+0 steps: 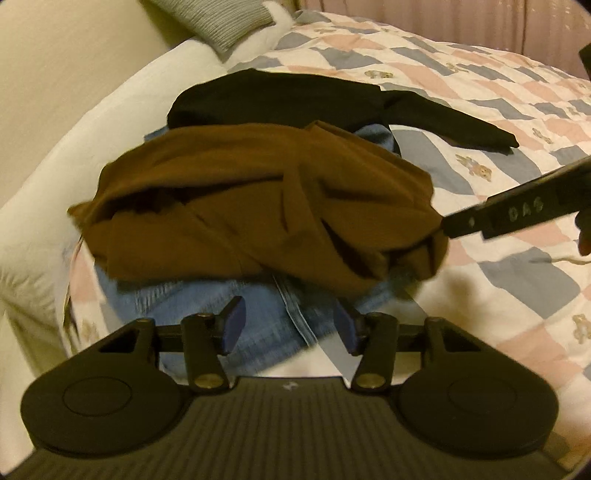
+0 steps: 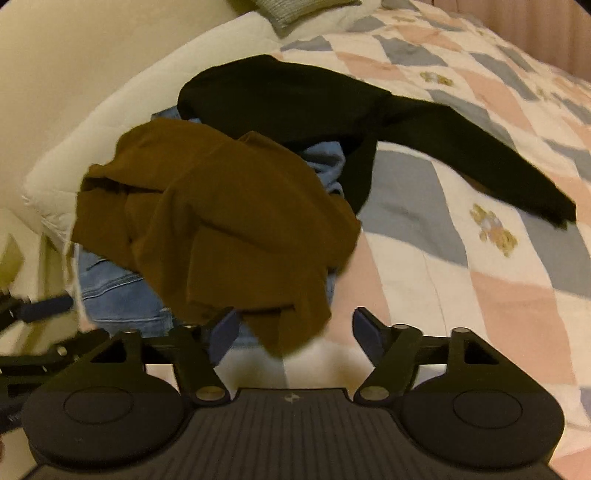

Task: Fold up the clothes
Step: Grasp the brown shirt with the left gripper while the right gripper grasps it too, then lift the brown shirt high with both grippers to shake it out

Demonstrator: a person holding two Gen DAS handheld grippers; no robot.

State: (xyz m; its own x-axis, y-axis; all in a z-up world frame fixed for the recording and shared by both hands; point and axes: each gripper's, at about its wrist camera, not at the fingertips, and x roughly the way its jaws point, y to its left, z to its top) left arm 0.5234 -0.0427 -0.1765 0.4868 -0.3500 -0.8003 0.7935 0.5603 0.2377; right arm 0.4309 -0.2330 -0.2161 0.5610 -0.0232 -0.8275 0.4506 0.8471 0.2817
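A crumpled brown garment (image 1: 240, 206) (image 2: 221, 221) lies on top of blue jeans (image 1: 229, 295) (image 2: 118, 291) on the bed. Behind them is a black garment (image 1: 295, 99) (image 2: 295, 99) with one sleeve stretched out to the right. My left gripper (image 1: 290, 325) is open just above the jeans, in front of the brown garment. My right gripper (image 2: 295, 332) is open too, and a lower corner of the brown garment lies between its spread fingers. In the left wrist view the right gripper's tip (image 1: 448, 225) meets the brown garment's right edge.
The clothes rest on a patchwork quilt (image 1: 480, 295) (image 2: 480, 258) in pink, blue and white with small bears. White bedding (image 1: 74, 147) (image 2: 129, 92) runs along the left by the wall. A grey pillow (image 1: 218, 22) (image 2: 291, 11) lies at the far end.
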